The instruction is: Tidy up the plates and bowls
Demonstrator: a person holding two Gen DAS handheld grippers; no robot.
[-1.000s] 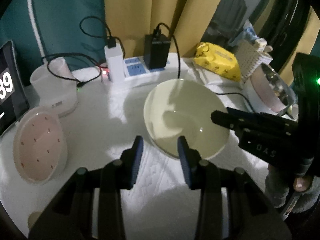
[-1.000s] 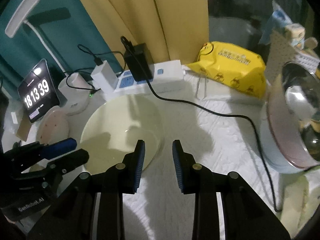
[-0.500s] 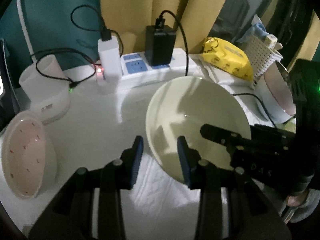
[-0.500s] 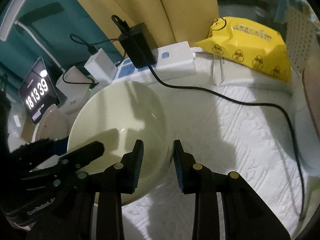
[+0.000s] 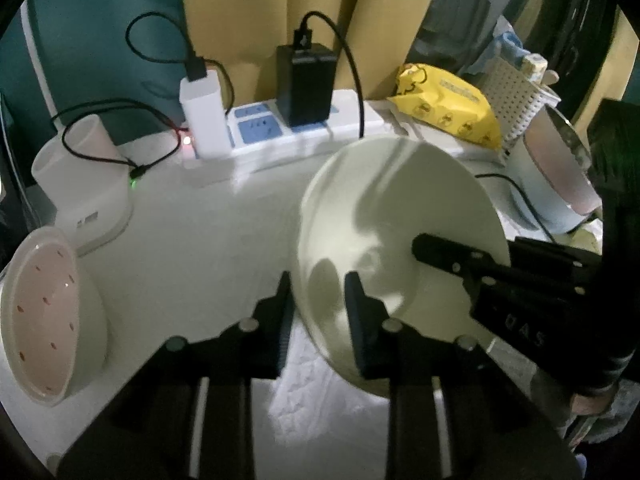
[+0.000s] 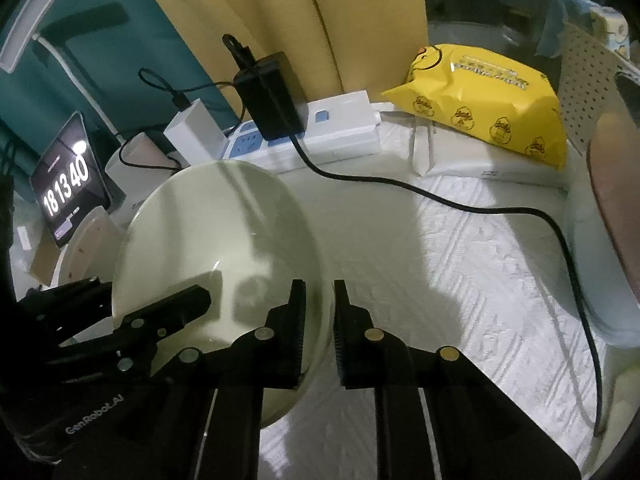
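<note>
A pale cream-green bowl (image 5: 400,208) (image 6: 208,232) rests on the white cloth. My left gripper (image 5: 316,300) straddles its near-left rim: the outer finger lies against the outside wall and the inner finger is inside, with a gap still showing as the jaws close. My right gripper (image 6: 318,312) straddles the opposite rim, and its closing jaws hug the wall tightly. Each gripper shows in the other's view, the right gripper (image 5: 500,276) over the far rim and the left gripper (image 6: 132,312) at the bowl's left side. A pink dotted bowl (image 5: 44,320) (image 6: 86,240) stands at the left.
A power strip (image 5: 272,132) (image 6: 320,136) with chargers lines the back. A black cable (image 6: 480,208) crosses the cloth on the right. Around the edges are a yellow wipes pack (image 5: 448,108), a white cup stand (image 5: 84,184), a clock display (image 6: 66,188) and a pink-lined pot (image 5: 560,176).
Both grippers came down from in front of the bowl onto its rim, one on each side. Both pairs of jaws narrowed, the right pair more.
</note>
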